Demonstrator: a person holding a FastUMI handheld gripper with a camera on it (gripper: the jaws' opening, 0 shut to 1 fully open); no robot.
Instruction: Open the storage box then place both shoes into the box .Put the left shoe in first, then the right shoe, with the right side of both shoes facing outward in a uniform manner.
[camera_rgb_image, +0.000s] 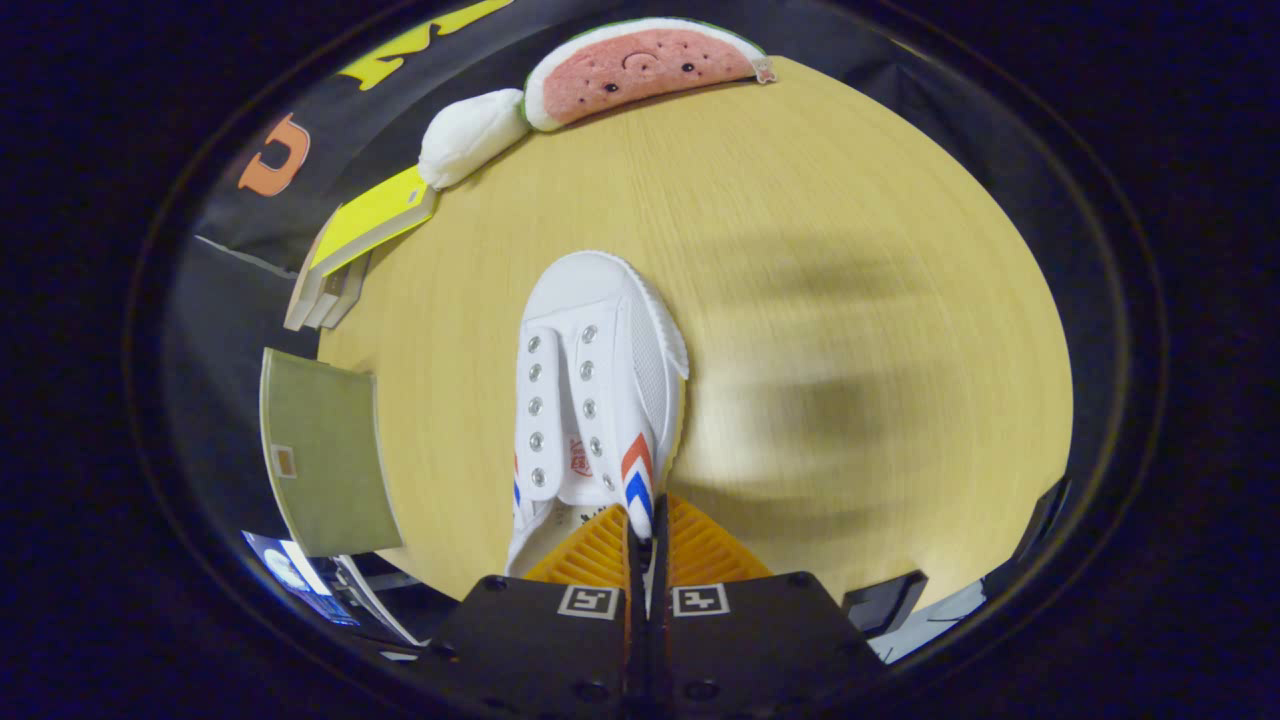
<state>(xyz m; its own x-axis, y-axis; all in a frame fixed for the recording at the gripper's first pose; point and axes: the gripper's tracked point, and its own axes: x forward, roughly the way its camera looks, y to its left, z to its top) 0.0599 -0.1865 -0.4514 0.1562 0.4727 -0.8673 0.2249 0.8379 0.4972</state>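
A white canvas shoe (590, 390) with metal eyelets and a red and blue chevron on its side hangs above the round wooden table (820, 250), toe pointing away from me. My gripper (645, 525) is shut on the shoe's side wall near the heel, by the chevron; one finger is inside the shoe and the other outside. The shoe casts a blurred shadow on the table off to its right.
A watermelon-slice plush (640, 65) and a white plush (470, 135) lie at the table's far edge. A yellow-covered book (370, 220) sits on other books at the far left. A green flat panel (325, 455) stands left of the table.
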